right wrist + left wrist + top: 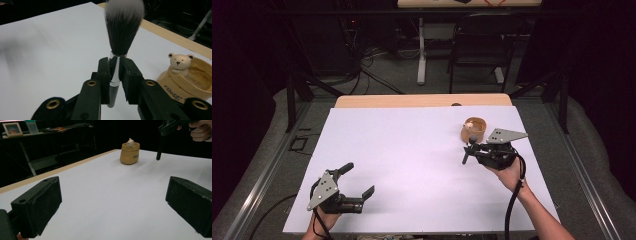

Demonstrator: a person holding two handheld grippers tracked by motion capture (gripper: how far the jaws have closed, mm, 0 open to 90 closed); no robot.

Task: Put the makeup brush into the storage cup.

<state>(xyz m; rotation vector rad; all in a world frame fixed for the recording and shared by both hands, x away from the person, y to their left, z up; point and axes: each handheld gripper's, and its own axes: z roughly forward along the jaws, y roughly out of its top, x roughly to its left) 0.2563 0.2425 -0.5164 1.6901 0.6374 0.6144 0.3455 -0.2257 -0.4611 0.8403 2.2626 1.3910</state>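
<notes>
At the near left of the white table, the left gripper rests low with its jaws spread wide and nothing between them. In the left gripper view the bare tabletop lies between the two black pads.

Toward the right, the right gripper is clamped on the silver ferrule of one makeup brush. In the right gripper view the bristles point away from the camera; in the left gripper view the handle hangs roughly upright.

One tan holder with one bear figure on its rim stands just beyond the right gripper. It is far nearer to this hand than to the left. Judgement: the coming move turns on bringing the brush's long axis upright over the holder's open mouth.

Count: two grippers, one brush, one holder, one bear.
</notes>
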